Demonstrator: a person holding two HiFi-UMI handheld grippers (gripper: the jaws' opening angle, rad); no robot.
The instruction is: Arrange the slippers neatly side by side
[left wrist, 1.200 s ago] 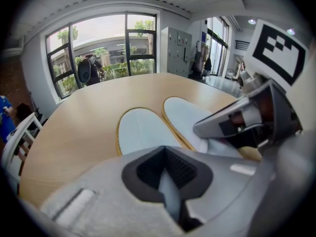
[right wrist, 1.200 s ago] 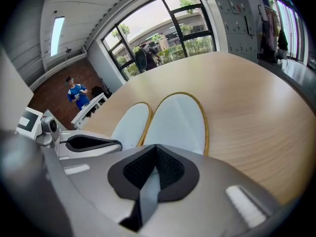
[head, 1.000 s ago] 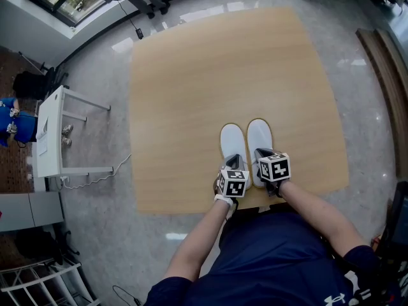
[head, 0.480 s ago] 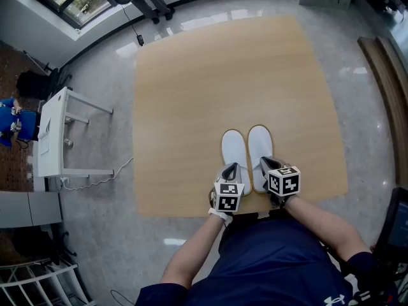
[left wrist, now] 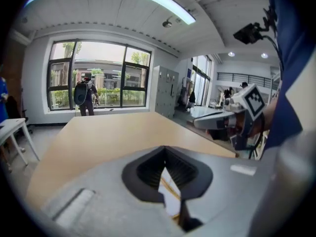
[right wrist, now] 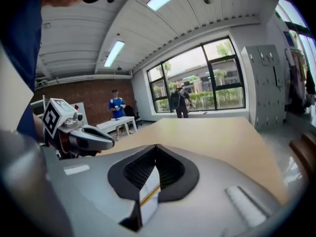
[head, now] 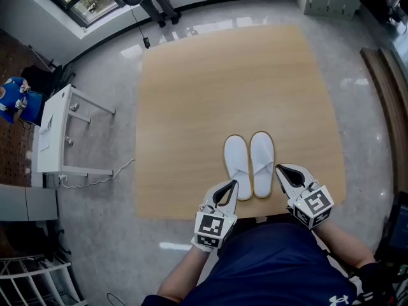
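Note:
Two white slippers lie side by side, toes pointing away, near the front edge of the wooden table [head: 191, 94]: the left slipper [head: 236, 166] and the right slipper [head: 262, 163]. My left gripper [head: 233, 183] hovers just left of the left slipper's heel, shut and empty. To the right of the right slipper's heel my right gripper [head: 279, 168] is shut and empty too. Neither touches a slipper. In the left gripper view the shut left gripper [left wrist: 165, 148] points over the tabletop, with the right gripper [left wrist: 217, 120] beside it. The right gripper view shows the shut right gripper [right wrist: 156, 146] and the left gripper [right wrist: 91, 137].
A small white side table [head: 52, 136] stands on the floor to the left, with a cable [head: 102, 178] trailing beside it. A wooden bench [head: 387, 88] runs along the right. People stand far off by the windows [left wrist: 84, 95] and the brick wall [right wrist: 116, 105].
Both grippers have lifted off the slippers' heels, drawn back toward me and spread apart. The slippers stay side by side where they were.

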